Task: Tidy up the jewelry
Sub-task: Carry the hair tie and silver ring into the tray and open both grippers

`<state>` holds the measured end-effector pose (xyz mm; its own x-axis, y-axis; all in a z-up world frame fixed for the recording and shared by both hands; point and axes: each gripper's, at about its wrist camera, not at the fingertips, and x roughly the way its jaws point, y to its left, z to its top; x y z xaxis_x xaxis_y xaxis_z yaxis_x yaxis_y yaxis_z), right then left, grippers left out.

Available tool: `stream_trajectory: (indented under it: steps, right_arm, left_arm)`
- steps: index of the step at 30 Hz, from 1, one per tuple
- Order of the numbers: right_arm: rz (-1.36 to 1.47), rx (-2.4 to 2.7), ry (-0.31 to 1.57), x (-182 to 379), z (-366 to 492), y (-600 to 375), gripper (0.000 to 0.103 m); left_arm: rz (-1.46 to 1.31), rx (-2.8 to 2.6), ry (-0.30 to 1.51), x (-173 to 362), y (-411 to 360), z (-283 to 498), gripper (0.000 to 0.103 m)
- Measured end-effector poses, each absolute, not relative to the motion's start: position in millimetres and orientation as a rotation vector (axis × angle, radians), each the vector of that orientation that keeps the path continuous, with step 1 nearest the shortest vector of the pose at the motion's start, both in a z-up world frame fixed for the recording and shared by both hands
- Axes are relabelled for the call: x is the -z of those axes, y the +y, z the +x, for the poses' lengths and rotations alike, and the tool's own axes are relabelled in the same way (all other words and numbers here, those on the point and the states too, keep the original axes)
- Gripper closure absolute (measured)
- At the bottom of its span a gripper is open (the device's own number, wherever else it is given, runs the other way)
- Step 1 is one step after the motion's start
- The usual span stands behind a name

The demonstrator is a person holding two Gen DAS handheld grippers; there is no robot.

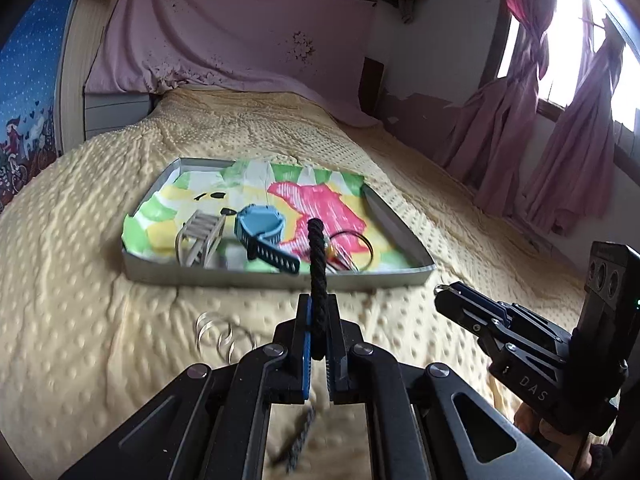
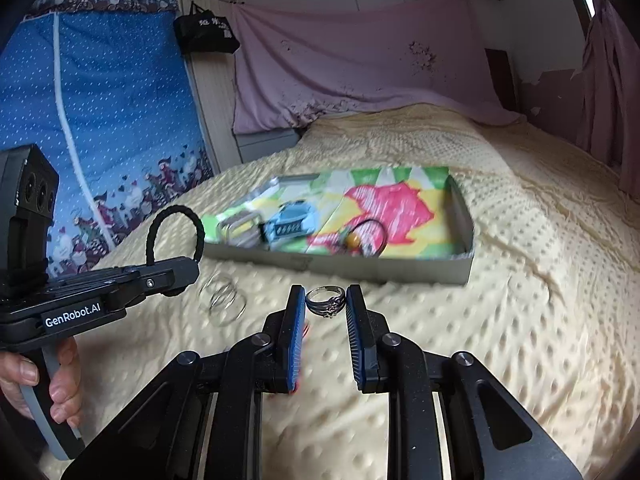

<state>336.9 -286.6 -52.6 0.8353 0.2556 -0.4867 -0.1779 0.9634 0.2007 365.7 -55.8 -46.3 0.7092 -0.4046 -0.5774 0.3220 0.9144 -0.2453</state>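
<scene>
Braided black hair tie [image 1: 318, 268] in left gripper [image 1: 319, 320]; filigree silver ring [image 2: 326, 301] in right gripper [image 2: 326, 308].

Bare yellow dotted blanket [image 2: 460, 340] lay open before the shallow grey cardboard tray [image 2: 466, 236]; only thin silver wire bangles [image 2: 224, 300] lay near its left front.

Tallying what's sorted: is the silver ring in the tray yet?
Out. The silver ring sits pinched in the right hand-held gripper, short of the tray.
</scene>
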Motion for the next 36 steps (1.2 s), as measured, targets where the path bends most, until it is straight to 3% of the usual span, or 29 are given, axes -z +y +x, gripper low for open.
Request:
stream_trajectory:
  steps: [9,16,36]
  right_arm:
    - [0.14,-0.175,0.548,54,399,-308,0.085]
    - [0.14,-0.137,0.641,71,433,-325,0.085]
    - [0.141,-0.115,0.745,91,458,-331,0.084]
  left_arm:
    - [-0.115,0.449,0.698,50,-90,431,0.097]
    - [-0.124,0.458,0.836,78,-120,470,0.097]
    - [-0.125,0.437,0.927,89,-136,489,0.097]
